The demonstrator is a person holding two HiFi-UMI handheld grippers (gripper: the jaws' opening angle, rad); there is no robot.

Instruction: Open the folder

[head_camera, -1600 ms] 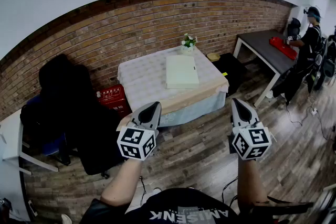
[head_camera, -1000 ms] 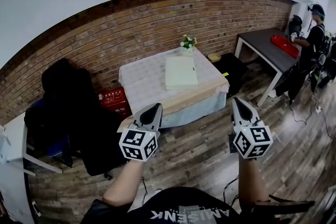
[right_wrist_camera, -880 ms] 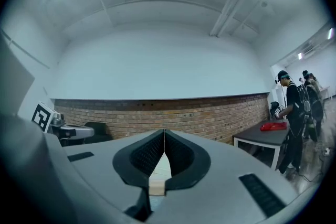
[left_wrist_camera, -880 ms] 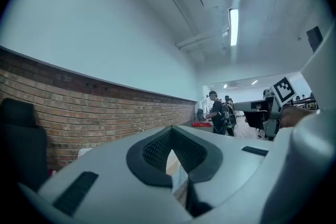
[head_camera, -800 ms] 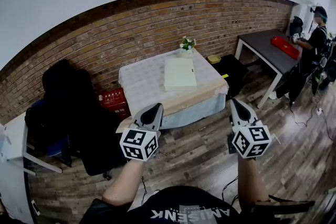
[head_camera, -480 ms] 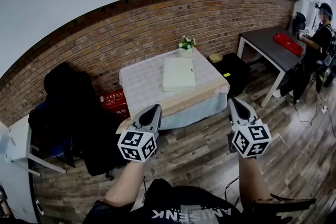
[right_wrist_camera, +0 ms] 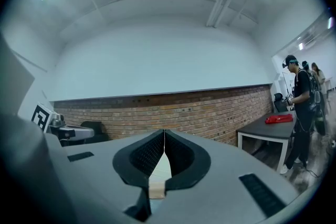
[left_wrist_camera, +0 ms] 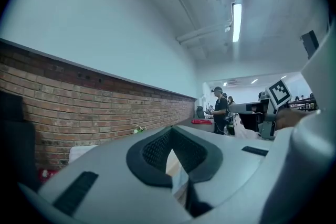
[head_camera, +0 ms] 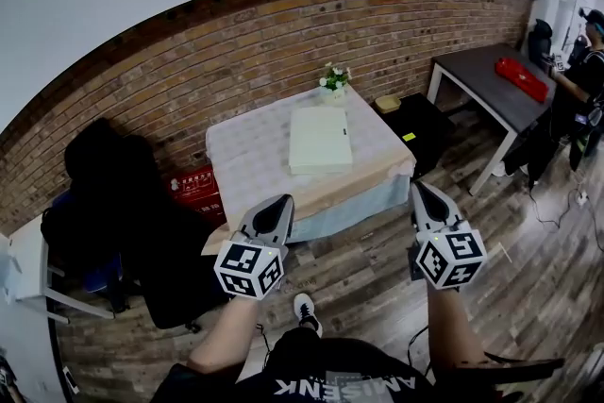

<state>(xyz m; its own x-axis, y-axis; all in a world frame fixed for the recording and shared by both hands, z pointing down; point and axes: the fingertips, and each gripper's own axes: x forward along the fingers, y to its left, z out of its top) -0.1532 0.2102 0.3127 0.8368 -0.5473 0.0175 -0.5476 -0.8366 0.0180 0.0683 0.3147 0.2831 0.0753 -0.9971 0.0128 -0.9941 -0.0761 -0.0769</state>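
Folder [head_camera: 320, 139] lies closed and flat on the cloth-covered table [head_camera: 247, 156] by the brick wall [head_camera: 283, 28], well ahead of both grippers. Only the head view shows it whole. Left gripper [head_camera: 280, 201] and right gripper [head_camera: 418, 188] point level above the floor [head_camera: 359, 283]. Each gripper's own view shows its tips pressed together, clenched on nothing. The gripper views alone show the ceiling lamp [left_wrist_camera: 237, 21]. A person [right_wrist_camera: 300, 107] stands at a dark desk [right_wrist_camera: 262, 128].

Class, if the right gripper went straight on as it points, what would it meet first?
The right gripper probably meets the cloth-covered table first; if it passes above, the brick wall. Depth is unclear.
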